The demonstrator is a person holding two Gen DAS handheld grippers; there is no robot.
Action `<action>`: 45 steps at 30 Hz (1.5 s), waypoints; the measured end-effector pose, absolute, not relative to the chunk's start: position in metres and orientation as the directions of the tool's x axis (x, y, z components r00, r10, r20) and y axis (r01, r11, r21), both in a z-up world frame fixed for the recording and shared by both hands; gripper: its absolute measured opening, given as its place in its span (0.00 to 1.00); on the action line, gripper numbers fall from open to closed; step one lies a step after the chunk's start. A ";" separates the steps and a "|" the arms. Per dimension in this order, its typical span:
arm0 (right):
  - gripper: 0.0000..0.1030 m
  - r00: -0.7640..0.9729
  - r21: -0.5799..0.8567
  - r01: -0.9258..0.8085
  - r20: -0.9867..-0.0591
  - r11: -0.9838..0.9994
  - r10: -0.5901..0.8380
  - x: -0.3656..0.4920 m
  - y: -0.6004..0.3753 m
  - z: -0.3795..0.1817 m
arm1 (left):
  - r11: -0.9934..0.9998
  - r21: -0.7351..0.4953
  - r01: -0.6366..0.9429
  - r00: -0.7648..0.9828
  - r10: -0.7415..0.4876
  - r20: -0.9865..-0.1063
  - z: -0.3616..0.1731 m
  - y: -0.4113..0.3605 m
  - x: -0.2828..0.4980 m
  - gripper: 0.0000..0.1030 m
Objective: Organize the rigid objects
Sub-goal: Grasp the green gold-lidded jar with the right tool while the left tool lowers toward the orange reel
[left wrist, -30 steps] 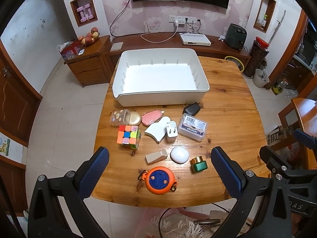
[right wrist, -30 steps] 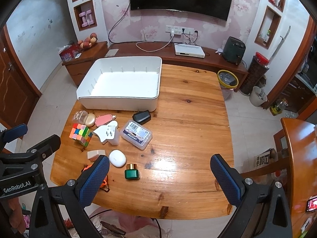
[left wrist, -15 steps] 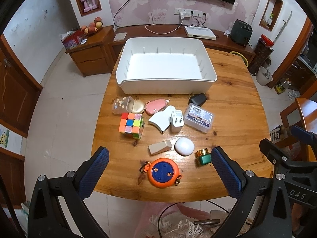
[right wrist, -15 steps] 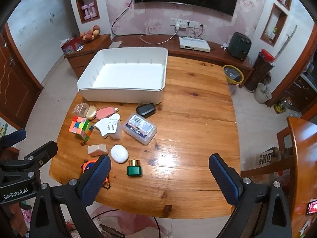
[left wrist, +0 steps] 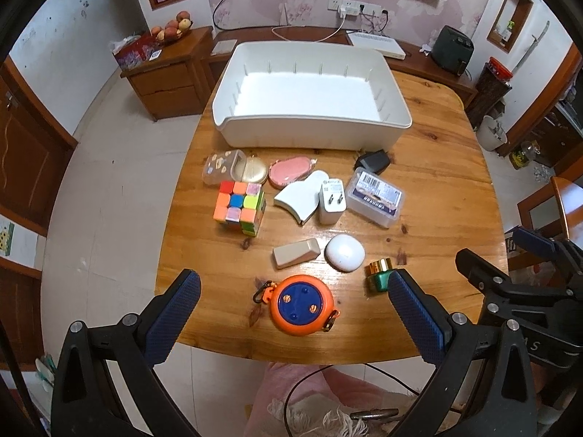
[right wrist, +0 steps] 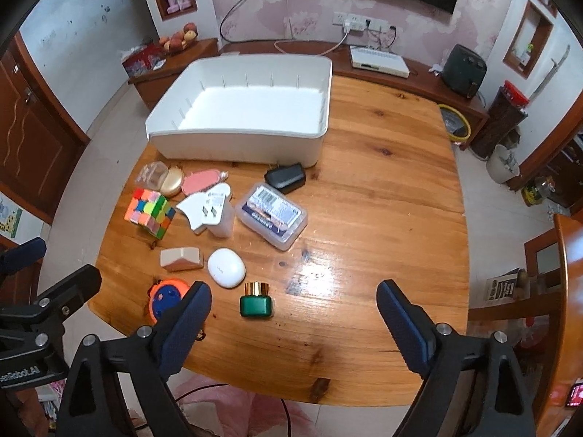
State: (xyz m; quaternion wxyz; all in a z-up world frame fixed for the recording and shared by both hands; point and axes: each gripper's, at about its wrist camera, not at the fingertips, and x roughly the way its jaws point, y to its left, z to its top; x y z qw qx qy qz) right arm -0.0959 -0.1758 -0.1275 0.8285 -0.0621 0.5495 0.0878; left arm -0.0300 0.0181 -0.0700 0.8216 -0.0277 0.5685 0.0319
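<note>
My left gripper jaws gape wide, empty; right gripper jaws closing, nothing between. One white bin, one cube on the bench.

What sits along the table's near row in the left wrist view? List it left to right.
Orange round reel → beige wedge block → white oval case → green bottle with gold cap, whose right side is partly hidden behind the left gripper's right finger.
</note>
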 end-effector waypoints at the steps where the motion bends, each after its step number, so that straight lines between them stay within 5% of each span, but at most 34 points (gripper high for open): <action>1: 0.90 0.374 -0.002 -0.215 -0.924 0.977 0.080 -0.095 -0.175 -0.132 | 0.996 -0.008 -0.085 0.347 0.022 -0.938 -0.072 0.018 -0.030 0.99; 21: 0.87 0.281 0.025 -0.281 -0.954 0.959 0.107 -0.101 -0.159 -0.222 | 0.965 -0.130 -0.226 0.124 -0.104 -0.987 -0.177 0.049 -0.037 0.99; 31: 0.71 0.248 -0.006 -0.312 -0.966 0.950 0.075 -0.105 -0.146 -0.272 | 0.963 -0.153 -0.224 0.066 -0.141 -0.988 -0.209 0.038 -0.033 0.99; 45: 0.64 0.275 -0.060 -0.331 -0.961 0.942 0.036 -0.109 -0.135 -0.290 | 0.973 -0.128 -0.193 0.035 -0.123 -0.992 -0.227 0.019 -0.032 0.99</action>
